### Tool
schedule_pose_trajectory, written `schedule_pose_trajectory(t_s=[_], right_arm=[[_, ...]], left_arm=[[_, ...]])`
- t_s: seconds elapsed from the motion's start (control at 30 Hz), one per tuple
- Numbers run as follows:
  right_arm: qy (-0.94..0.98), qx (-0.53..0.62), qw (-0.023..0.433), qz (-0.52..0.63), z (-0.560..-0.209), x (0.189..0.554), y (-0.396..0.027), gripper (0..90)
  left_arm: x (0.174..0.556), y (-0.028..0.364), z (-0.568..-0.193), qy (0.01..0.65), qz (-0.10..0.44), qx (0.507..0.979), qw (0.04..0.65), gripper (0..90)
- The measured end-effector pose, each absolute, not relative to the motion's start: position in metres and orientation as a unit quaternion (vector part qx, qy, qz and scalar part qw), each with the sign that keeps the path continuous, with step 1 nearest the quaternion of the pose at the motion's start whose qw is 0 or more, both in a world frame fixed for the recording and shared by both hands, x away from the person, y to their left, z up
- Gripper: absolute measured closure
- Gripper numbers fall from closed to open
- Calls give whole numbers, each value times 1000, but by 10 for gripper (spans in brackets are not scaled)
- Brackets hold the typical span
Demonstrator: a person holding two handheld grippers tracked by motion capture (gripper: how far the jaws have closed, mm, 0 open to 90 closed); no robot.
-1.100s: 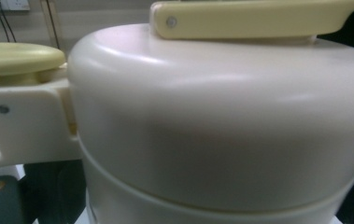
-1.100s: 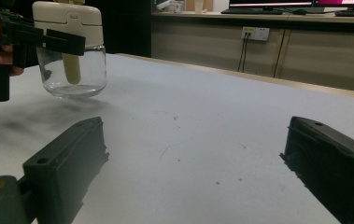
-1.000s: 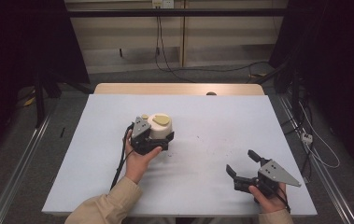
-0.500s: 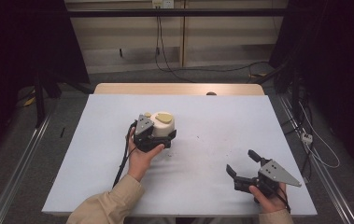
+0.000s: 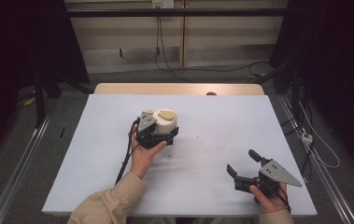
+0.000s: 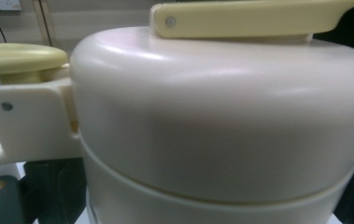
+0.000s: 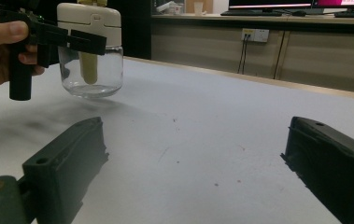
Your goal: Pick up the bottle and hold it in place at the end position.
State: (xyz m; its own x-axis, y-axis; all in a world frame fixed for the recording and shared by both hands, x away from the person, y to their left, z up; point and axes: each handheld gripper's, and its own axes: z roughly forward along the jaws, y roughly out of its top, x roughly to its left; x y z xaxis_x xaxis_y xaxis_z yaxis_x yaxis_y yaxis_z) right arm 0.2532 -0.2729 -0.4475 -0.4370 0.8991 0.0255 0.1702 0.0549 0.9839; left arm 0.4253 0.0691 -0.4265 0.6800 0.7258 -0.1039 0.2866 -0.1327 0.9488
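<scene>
While lifted off the table [image 5: 212, 182], the jar [image 5: 166, 122] sits clamped in the left claw [image 5: 167, 135].

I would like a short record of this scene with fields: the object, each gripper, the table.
object: glass jar with a cream lid and a yellow-green lever on top
jar position: appears lifted just off the table, shadow below it
left gripper: shut on the jar, jaws on either side of its lid
right gripper: open, holds nothing, low over the near right part of the table
table: white top, a few small dark marks
</scene>
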Motion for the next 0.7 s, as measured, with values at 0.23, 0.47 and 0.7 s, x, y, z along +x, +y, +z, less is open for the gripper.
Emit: schedule_pose_trajectory(t_s=[0.23,0.47,0.7], right_arm=[[647,411,330,550,-447,254,-272,46],[646,413,333,550,-447,254,-273,45],[645,413,332,550,-447,253,-273,45]], left_arm=[[428,70,-428,358,196,723,558,53],[429,65,-428,358,197,726,554,53],[432,58,-427,351,195,726,558,53]])
